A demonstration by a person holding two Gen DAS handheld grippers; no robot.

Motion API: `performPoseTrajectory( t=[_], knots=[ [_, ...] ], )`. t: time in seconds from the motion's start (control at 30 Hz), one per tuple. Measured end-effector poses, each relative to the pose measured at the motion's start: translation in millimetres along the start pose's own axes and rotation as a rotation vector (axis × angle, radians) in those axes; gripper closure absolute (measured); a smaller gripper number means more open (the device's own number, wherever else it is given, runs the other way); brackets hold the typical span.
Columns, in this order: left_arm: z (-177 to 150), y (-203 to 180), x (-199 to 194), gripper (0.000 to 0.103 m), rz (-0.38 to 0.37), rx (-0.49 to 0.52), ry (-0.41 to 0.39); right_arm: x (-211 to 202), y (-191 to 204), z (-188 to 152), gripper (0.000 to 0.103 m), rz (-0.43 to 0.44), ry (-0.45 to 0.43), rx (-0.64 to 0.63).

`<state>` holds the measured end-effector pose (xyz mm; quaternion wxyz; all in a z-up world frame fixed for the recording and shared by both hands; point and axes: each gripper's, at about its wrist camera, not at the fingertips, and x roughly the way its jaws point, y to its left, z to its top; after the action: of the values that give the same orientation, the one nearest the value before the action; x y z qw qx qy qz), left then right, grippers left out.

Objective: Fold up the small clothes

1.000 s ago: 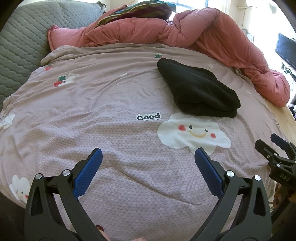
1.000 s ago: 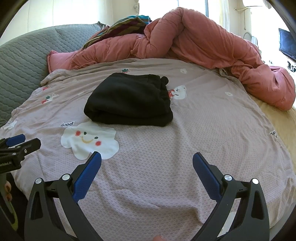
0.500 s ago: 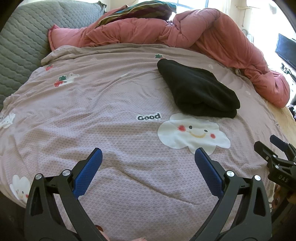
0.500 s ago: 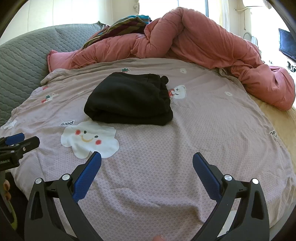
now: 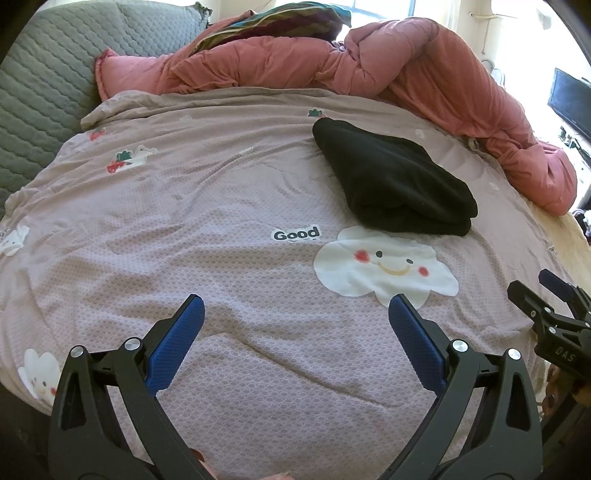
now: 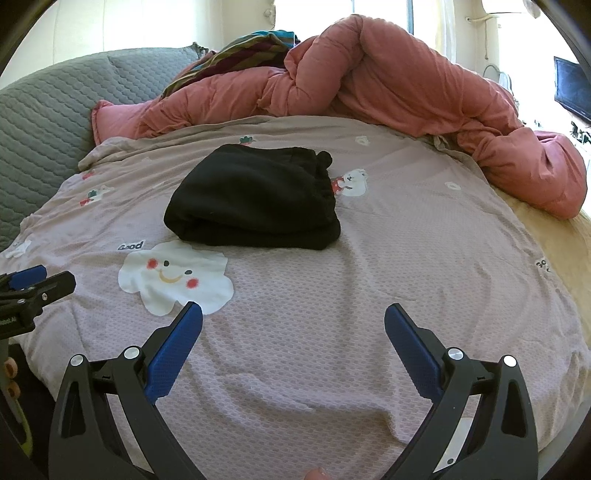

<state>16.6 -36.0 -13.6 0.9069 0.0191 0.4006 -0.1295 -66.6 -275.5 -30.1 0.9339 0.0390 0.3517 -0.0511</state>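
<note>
A black garment [image 5: 395, 184] lies folded in a compact bundle on the mauve bedsheet [image 5: 184, 229], just beyond a white smiling cloud print [image 5: 384, 269]. It also shows in the right wrist view [image 6: 255, 199]. My left gripper [image 5: 295, 308] is open and empty, held above the sheet near the bed's front edge, well short of the garment. My right gripper [image 6: 293, 314] is open and empty too, also short of the garment. Each gripper shows at the edge of the other's view.
A pink duvet [image 5: 369, 62] is heaped along the far and right side of the bed. A striped cloth [image 5: 273, 22] lies on it. A grey quilted headboard [image 5: 37, 85] stands at the left. A dark screen [image 5: 569, 99] is at the far right.
Both grippers have drifted very slightly; the garment has not moved and both grippers stay open.
</note>
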Motion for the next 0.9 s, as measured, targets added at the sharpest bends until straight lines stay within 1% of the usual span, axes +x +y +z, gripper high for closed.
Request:
performPoseTrajectory(
  t=[0.2, 0.37, 0.5, 0.53, 0.57, 0.7, 0.73, 0.77, 0.8, 0.83, 0.9],
  knots=[
    [0, 1, 4, 0.010, -0.003, 0.003, 0.016, 0, -6, 1, 0.005, -0.029, -0.004, 0.005],
    [0, 1, 7, 0.010, 0.010, 0.002, 0.028, -2, -21, -2, 0.005, -0.086, 0.003, 0.039],
    [3, 3, 8, 0.010, 0.076, 0.002, 0.033, -8, -50, -10, 0.005, -0.177, 0.019, 0.107],
    [3, 4, 9, 0.010, 0.096, -0.001, 0.037, -11, -62, -13, 0.005, -0.215, 0.023, 0.133],
    [3, 6, 10, 0.010, 0.099, -0.004, 0.039, -13, -74, -16, 0.005, -0.253, 0.027, 0.154],
    [3, 17, 10, 0.010, 0.064, -0.034, 0.036, -31, -129, -33, 0.005, -0.426, 0.044, 0.247],
    [4, 20, 11, 0.010, 0.058, -0.040, 0.035, -39, -150, -41, 0.005, -0.490, 0.049, 0.292],
    [6, 25, 11, 0.010, 0.054, -0.042, 0.035, -46, -166, -47, 0.005, -0.533, 0.048, 0.322],
    [9, 32, 12, 0.010, 0.059, -0.046, 0.034, -54, -182, -54, 0.005, -0.586, 0.054, 0.354],
    [12, 37, 13, 0.010, 0.066, -0.052, 0.036, -64, -204, -65, 0.005, -0.659, 0.076, 0.405],
    [21, 61, 19, 0.010, 0.097, -0.083, 0.055, -82, -241, -85, 0.005, -0.738, 0.104, 0.504]
  ],
)
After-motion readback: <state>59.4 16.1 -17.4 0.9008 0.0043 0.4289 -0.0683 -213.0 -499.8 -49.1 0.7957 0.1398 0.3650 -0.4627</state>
